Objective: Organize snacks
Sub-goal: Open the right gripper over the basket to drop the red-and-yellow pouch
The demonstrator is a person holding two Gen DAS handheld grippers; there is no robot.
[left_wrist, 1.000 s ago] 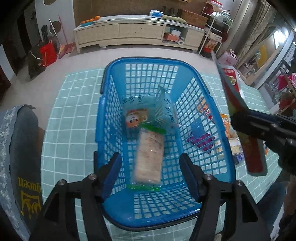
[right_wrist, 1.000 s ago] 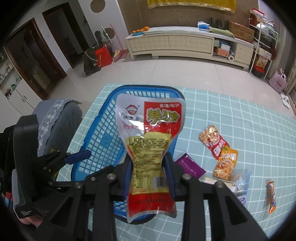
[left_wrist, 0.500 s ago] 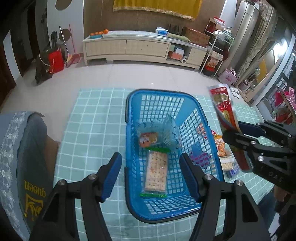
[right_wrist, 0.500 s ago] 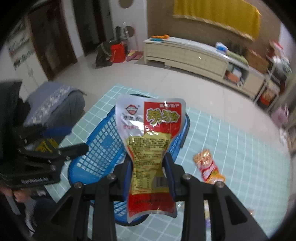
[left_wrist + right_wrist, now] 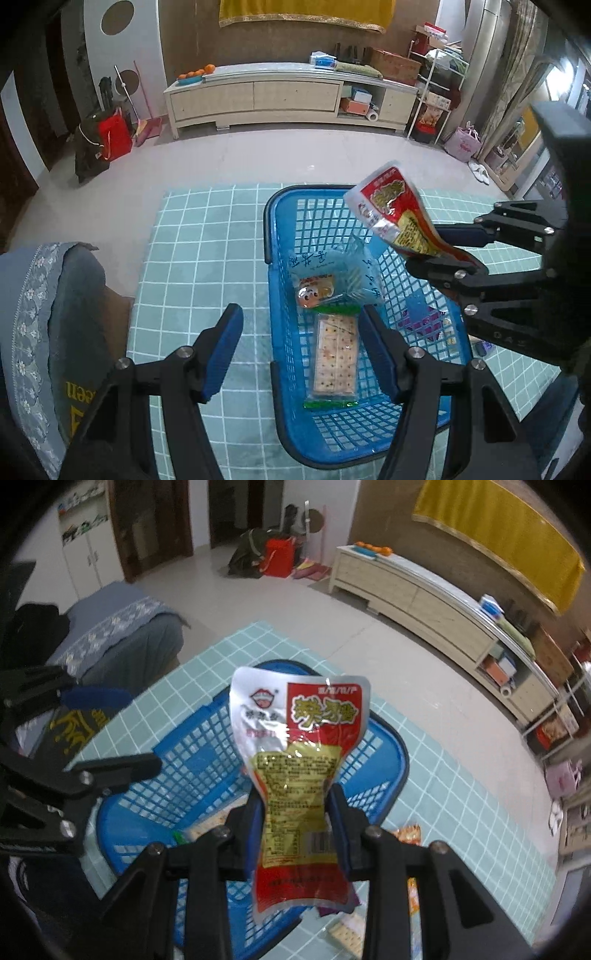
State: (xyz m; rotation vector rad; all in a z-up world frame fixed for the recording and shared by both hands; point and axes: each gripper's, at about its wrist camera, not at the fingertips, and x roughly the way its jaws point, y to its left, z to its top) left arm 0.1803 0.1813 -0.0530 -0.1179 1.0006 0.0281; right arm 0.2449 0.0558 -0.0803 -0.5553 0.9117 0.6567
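A blue plastic basket (image 5: 280, 339) (image 5: 192, 775) stands on the teal checked tablecloth (image 5: 199, 266). In it lie a cracker pack (image 5: 335, 356) and a clear bag with an orange cartoon face (image 5: 325, 277). My right gripper (image 5: 295, 812) (image 5: 436, 251) is shut on a red, silver and yellow snack pouch (image 5: 299, 753) (image 5: 391, 210) and holds it above the basket's right side. My left gripper (image 5: 301, 350) is open and empty, hovering over the basket's near left part.
Loose snack packets (image 5: 406, 836) lie on the cloth right of the basket, and a purple one (image 5: 421, 325) shows through its mesh. A grey cushioned chair (image 5: 44, 314) stands at the table's left. A long cabinet (image 5: 288, 99) lines the far wall.
My right gripper has carried the pouch left and up over the basket's right side. My left gripper has pulled back and up, so the basket looks smaller and further right.
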